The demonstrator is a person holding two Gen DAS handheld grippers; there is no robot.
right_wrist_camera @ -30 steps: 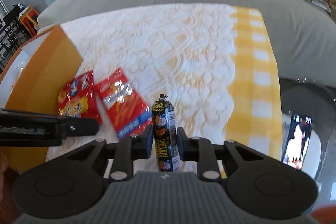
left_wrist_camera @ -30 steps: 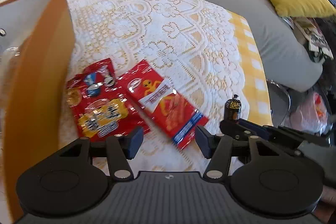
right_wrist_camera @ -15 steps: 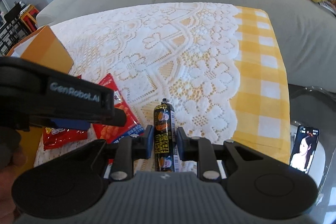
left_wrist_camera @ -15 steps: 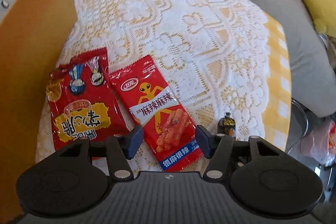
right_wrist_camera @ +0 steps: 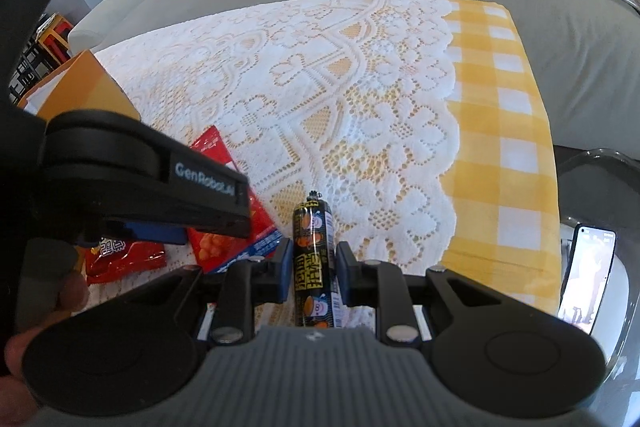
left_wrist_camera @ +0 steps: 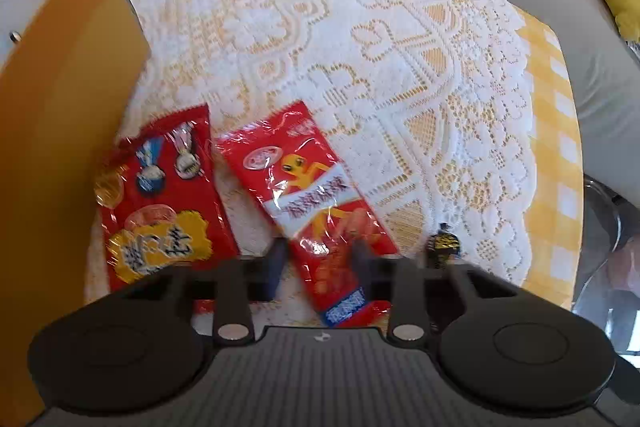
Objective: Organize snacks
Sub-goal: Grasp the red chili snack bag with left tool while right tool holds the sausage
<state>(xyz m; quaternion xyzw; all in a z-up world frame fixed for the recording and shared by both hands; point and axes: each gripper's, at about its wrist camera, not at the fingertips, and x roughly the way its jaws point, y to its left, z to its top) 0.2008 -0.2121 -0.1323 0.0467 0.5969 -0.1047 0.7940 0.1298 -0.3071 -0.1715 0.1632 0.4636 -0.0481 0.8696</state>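
The step in hand is gathering the loose snacks from the bench (right_wrist_camera: pixel 500 163), which wears a white lace cloth over yellow check, presumably into the orange box (left_wrist_camera: pixel 60 131) standing at its left edge.

The right hand-held gripper (right_wrist_camera: pixel 310 263) has a black sausage stick (right_wrist_camera: pixel 314 259) standing upright between its fingers; the pads sit right against the wrapper on both sides, so it looks clamped on the stick, though a hairline gap cannot be ruled out. In the left wrist view only the stick's crimped top (left_wrist_camera: pixel 443 245) shows past the gripper body.

The left hand-held gripper (left_wrist_camera: pixel 316 267) hovers with its fingers apart, straddling the lower end of the long red packet with the orange figure (left_wrist_camera: pixel 308 199). The fingers are motion-blurred, so whether they touch the film cannot be told. Just to its left, beside the box wall, lies the wider red packet with the yellow label (left_wrist_camera: pixel 160 199), flat and untouched.

The next move seems to call for the left fingers to close on the long packet's near end. The film is thin and slippery, so the pinch should bite well onto the packet rather than its sealed edge. The right side then needs to lift the stick clear and carry it toward the box without crossing the left gripper, which sits close by.
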